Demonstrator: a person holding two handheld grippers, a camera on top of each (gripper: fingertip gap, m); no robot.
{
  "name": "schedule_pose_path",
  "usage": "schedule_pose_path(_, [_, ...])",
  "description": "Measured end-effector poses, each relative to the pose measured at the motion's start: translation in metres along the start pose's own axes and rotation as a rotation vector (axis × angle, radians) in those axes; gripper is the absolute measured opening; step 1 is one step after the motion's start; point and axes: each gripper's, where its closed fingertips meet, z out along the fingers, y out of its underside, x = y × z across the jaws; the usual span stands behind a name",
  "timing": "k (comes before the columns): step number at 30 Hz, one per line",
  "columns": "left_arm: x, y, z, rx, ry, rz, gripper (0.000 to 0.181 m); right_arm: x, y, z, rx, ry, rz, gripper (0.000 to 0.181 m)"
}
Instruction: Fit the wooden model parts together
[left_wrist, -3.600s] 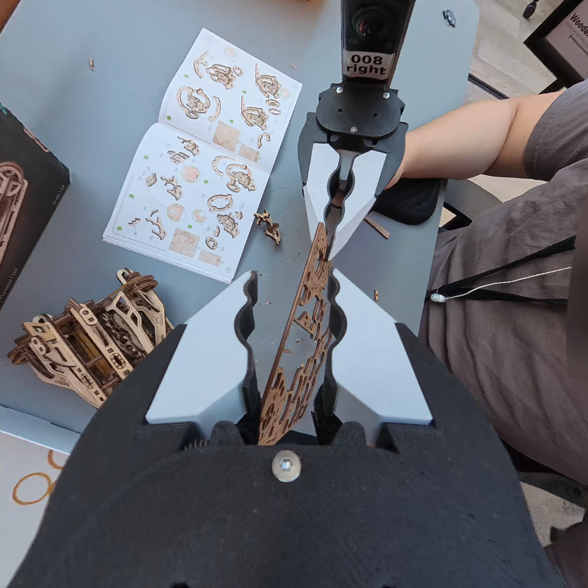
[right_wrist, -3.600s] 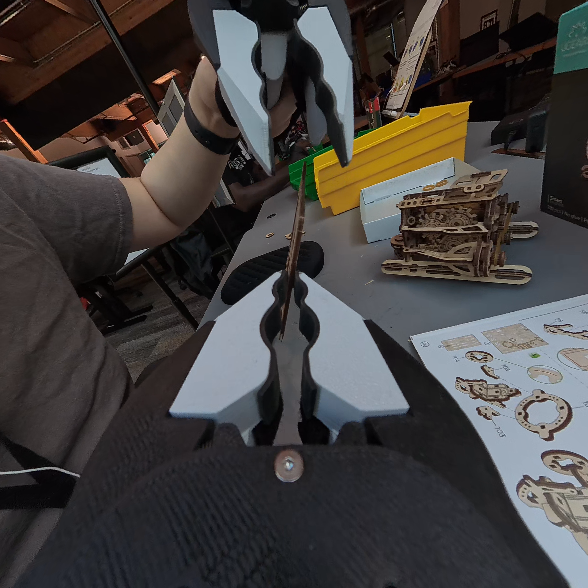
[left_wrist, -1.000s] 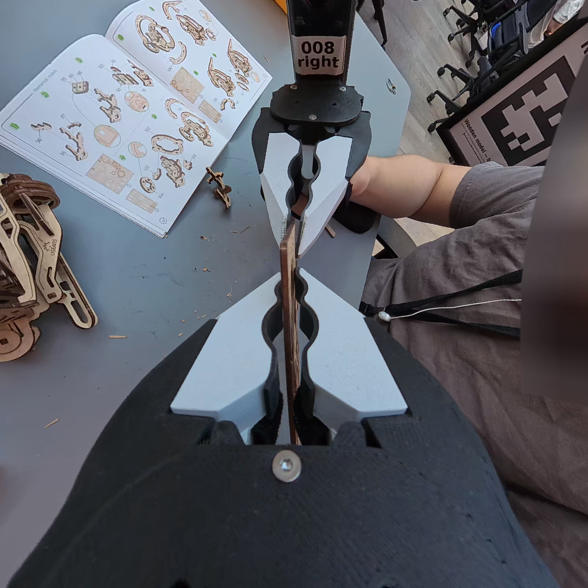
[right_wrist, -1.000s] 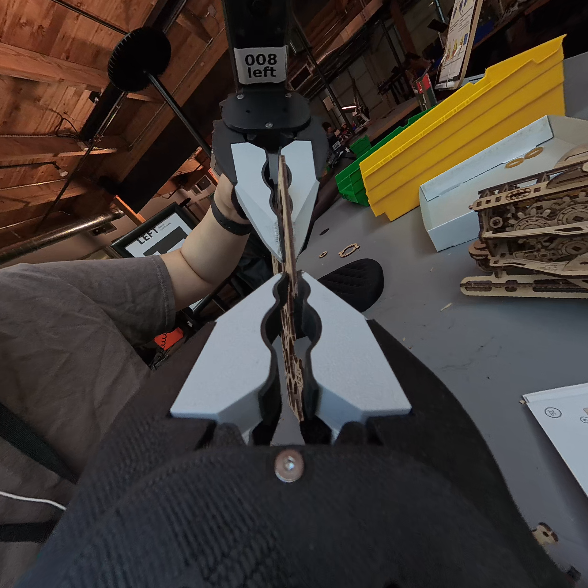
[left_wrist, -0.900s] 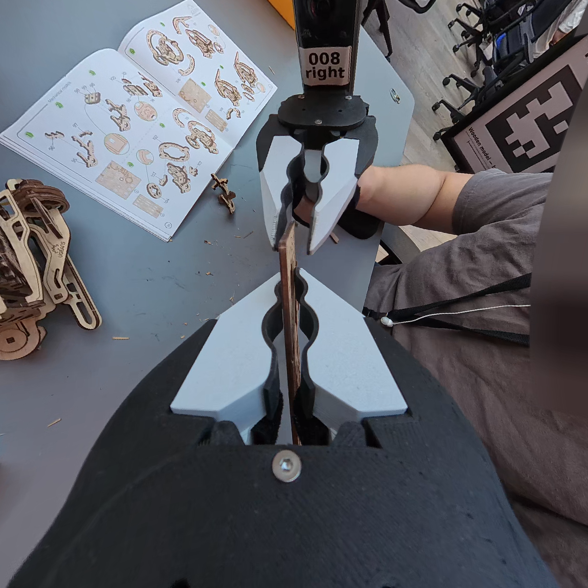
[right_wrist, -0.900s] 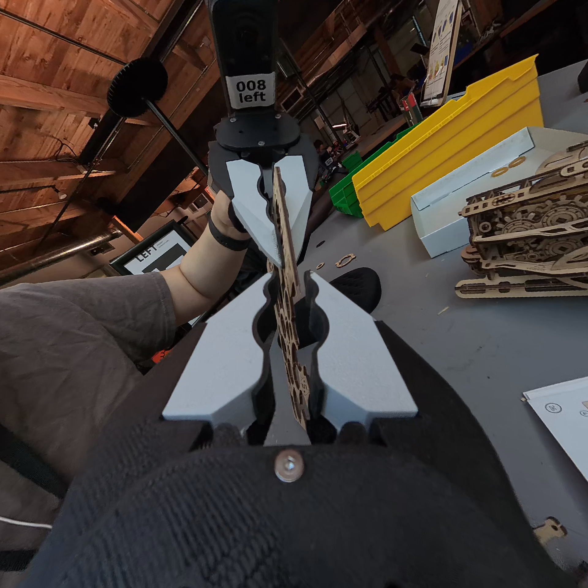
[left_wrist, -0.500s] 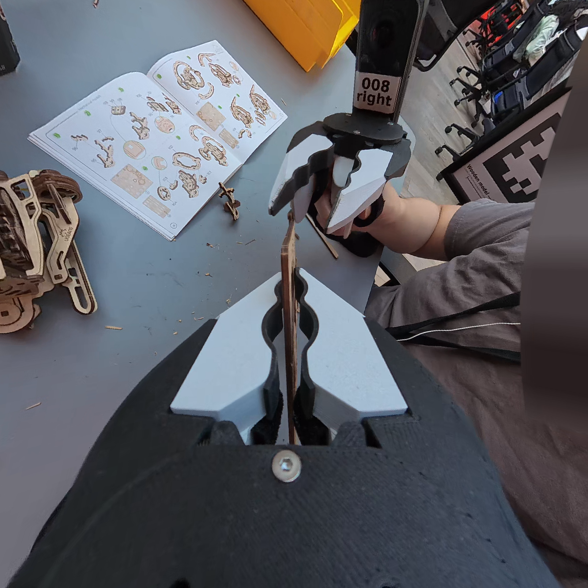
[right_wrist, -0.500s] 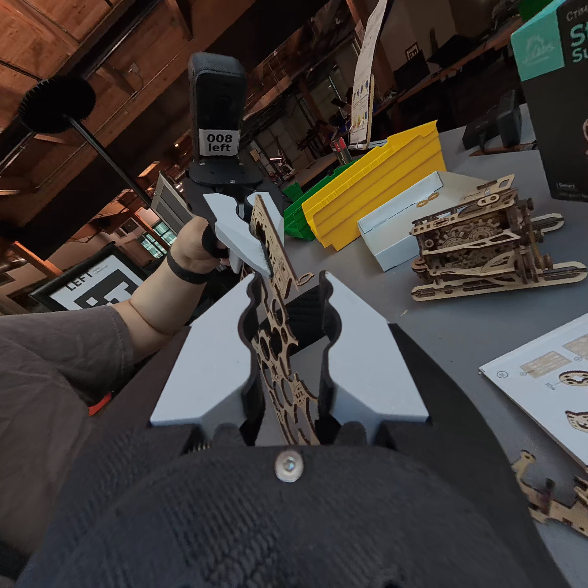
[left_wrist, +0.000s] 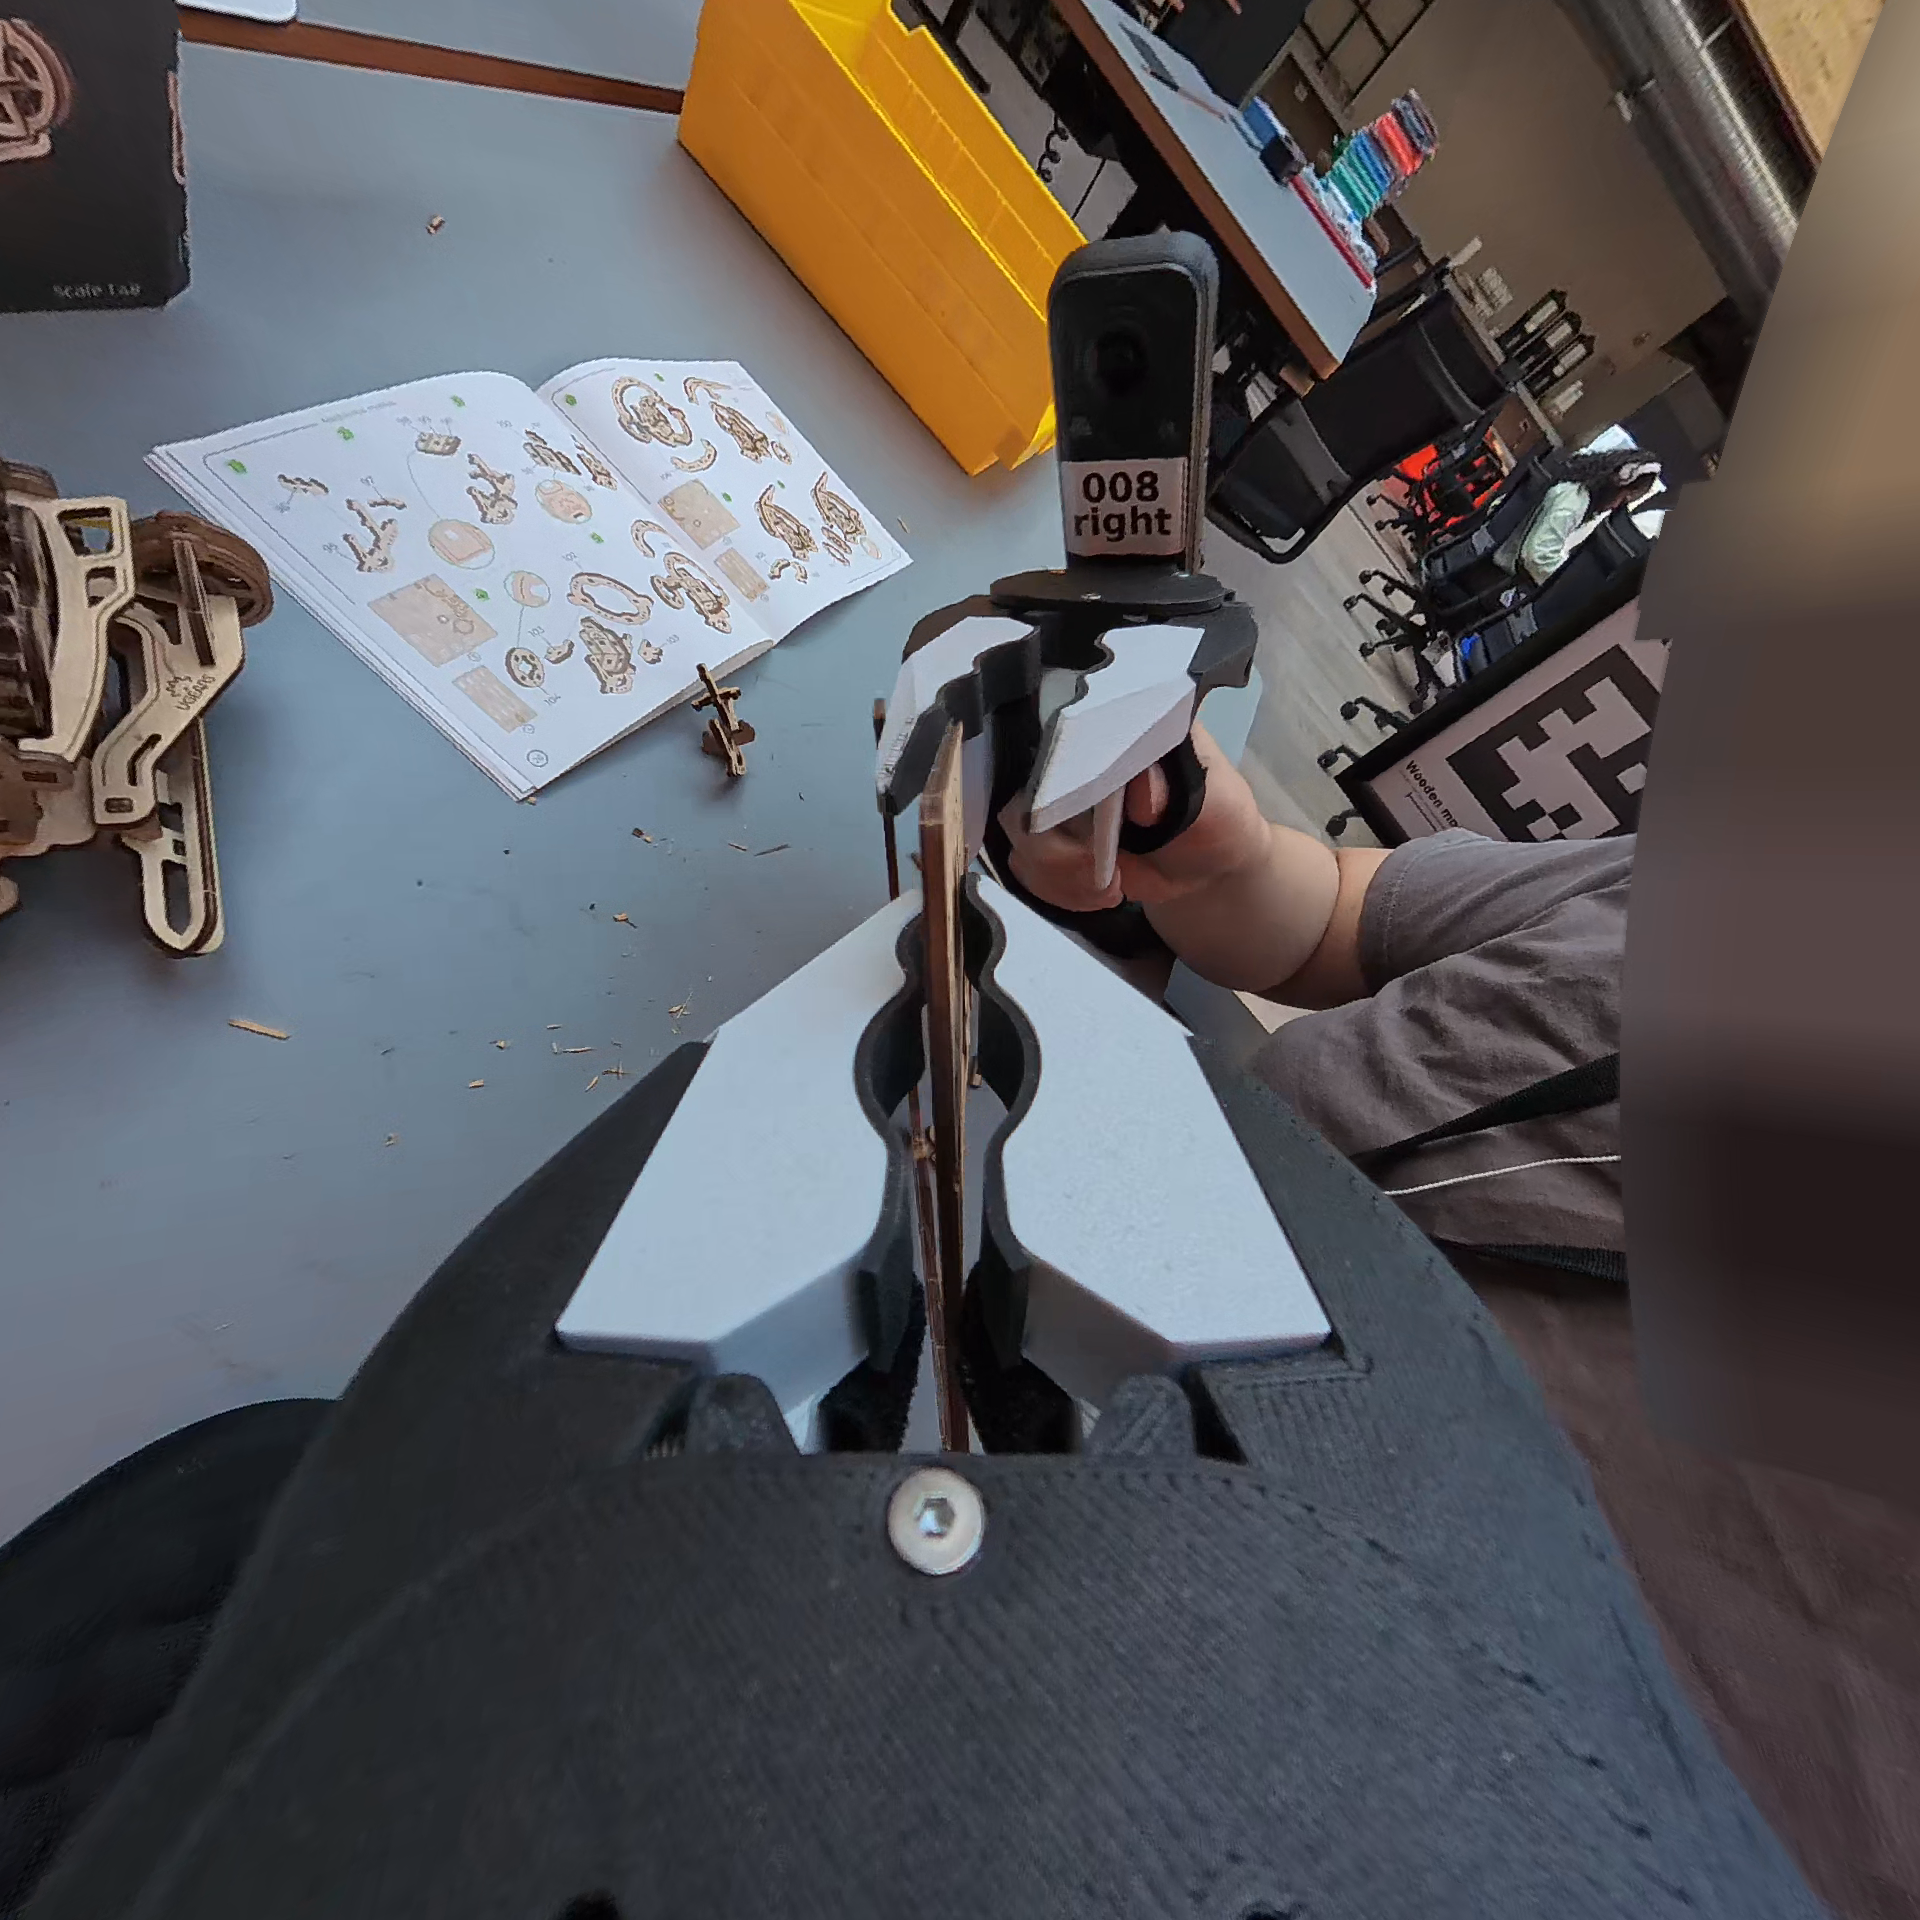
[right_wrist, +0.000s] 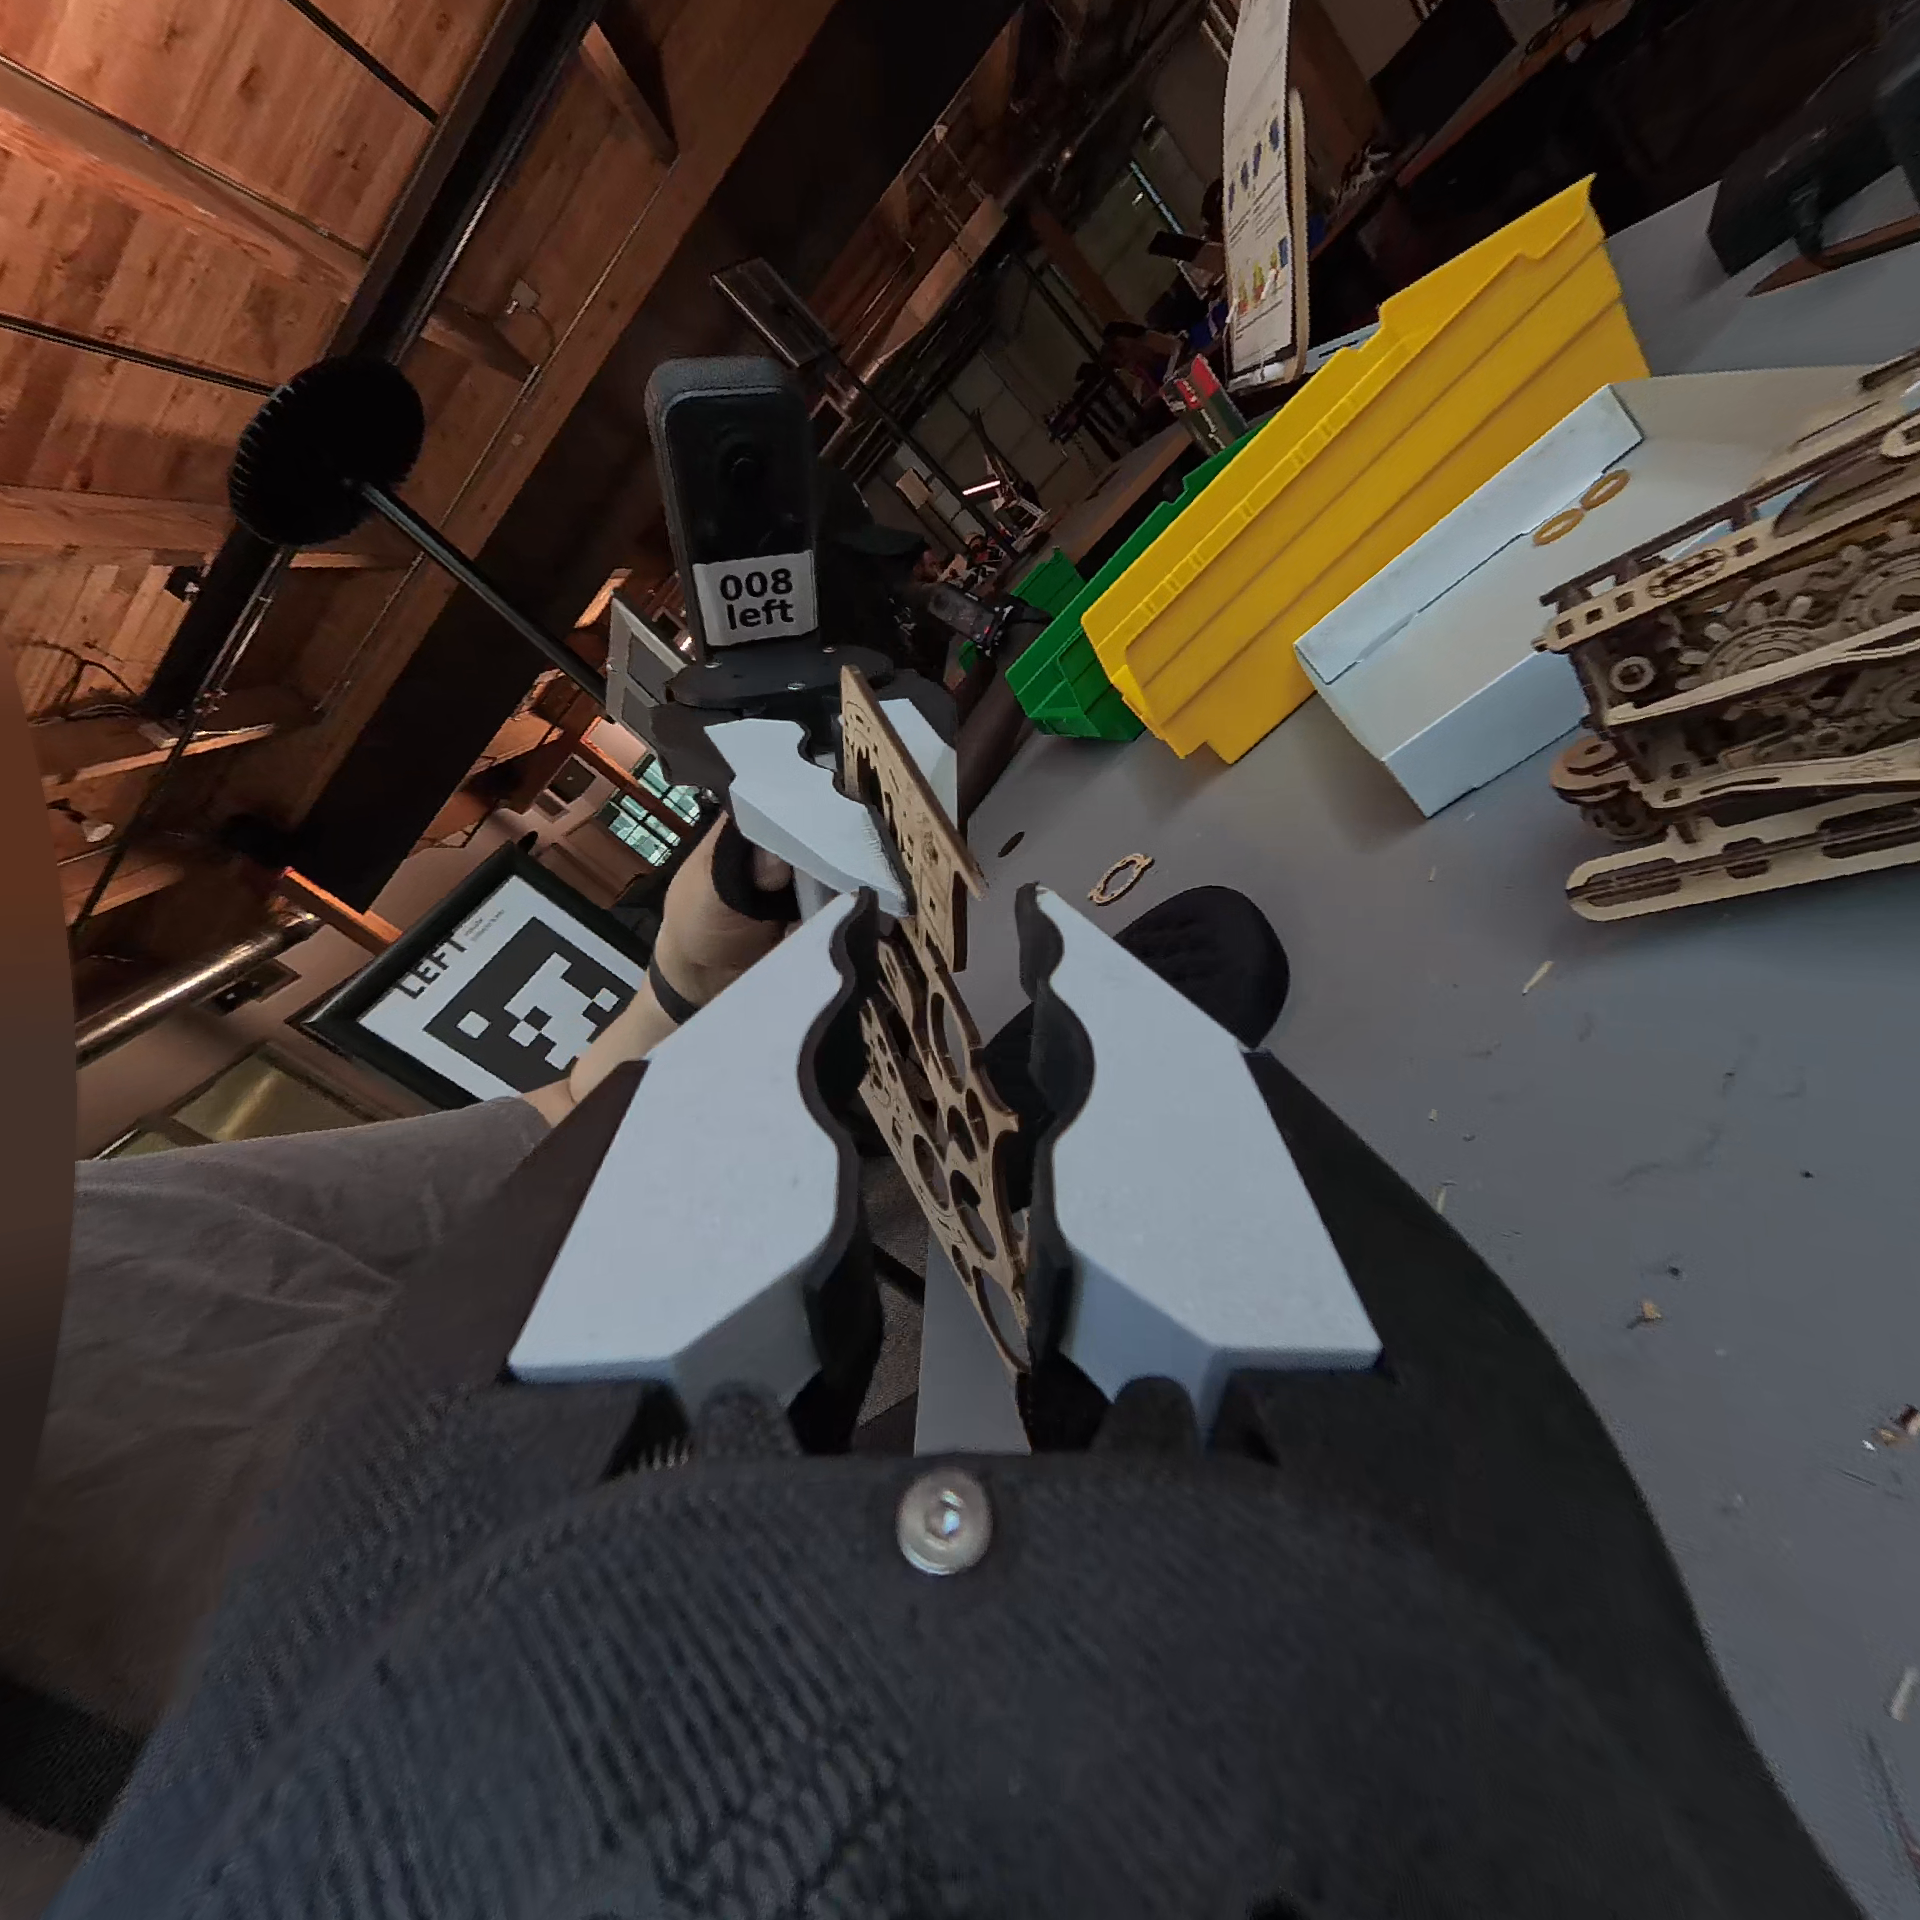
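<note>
A thin laser-cut wooden sheet (left_wrist: 943, 1039) stands edge-on between my left gripper's (left_wrist: 945, 891) fingers, which are shut on it. In the right wrist view the sheet (right_wrist: 920, 1091), full of round cut-outs, runs from the left gripper (right_wrist: 883, 831) down into the gap of my right gripper (right_wrist: 941, 896). My right gripper is open, with its fingers well apart on either side of the sheet. It also shows in the left wrist view (left_wrist: 966, 800), open around the sheet's far end. Both grippers are held above the table's near edge.
A partly built wooden model (left_wrist: 104, 707) (right_wrist: 1745, 665) sits on the grey table (left_wrist: 416, 935). An open instruction booklet (left_wrist: 520, 540), a small wooden part (left_wrist: 724, 719), a yellow bin (right_wrist: 1351, 478), a green bin (right_wrist: 1081, 644), a white box (right_wrist: 1475, 644) and a black pad (right_wrist: 1205, 966) lie around. My left and right fingertips are right by each other.
The sheet passed from right to left: my left gripper shut on it, then my right gripper opened and let go. Both grippers tilted and swung over the table edge.
</note>
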Motion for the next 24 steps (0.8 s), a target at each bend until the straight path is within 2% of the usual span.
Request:
schedule_pose_path(3, [0.005,0.003,-0.002,0.034,0.048,-0.027,0.000,-0.016,0.010,0.010,-0.042,-0.107,0.018,0.023])
schedule_pose_path(5, [0.007,0.005,-0.003,0.048,0.071,-0.041,0.000,-0.013,0.012,0.012,-0.038,-0.084,-0.019,0.003])
schedule_pose_path(24, [0.003,0.011,0.001,0.043,0.134,-0.050,0.000,-0.008,0.022,0.012,-0.085,-0.154,0.027,0.000])
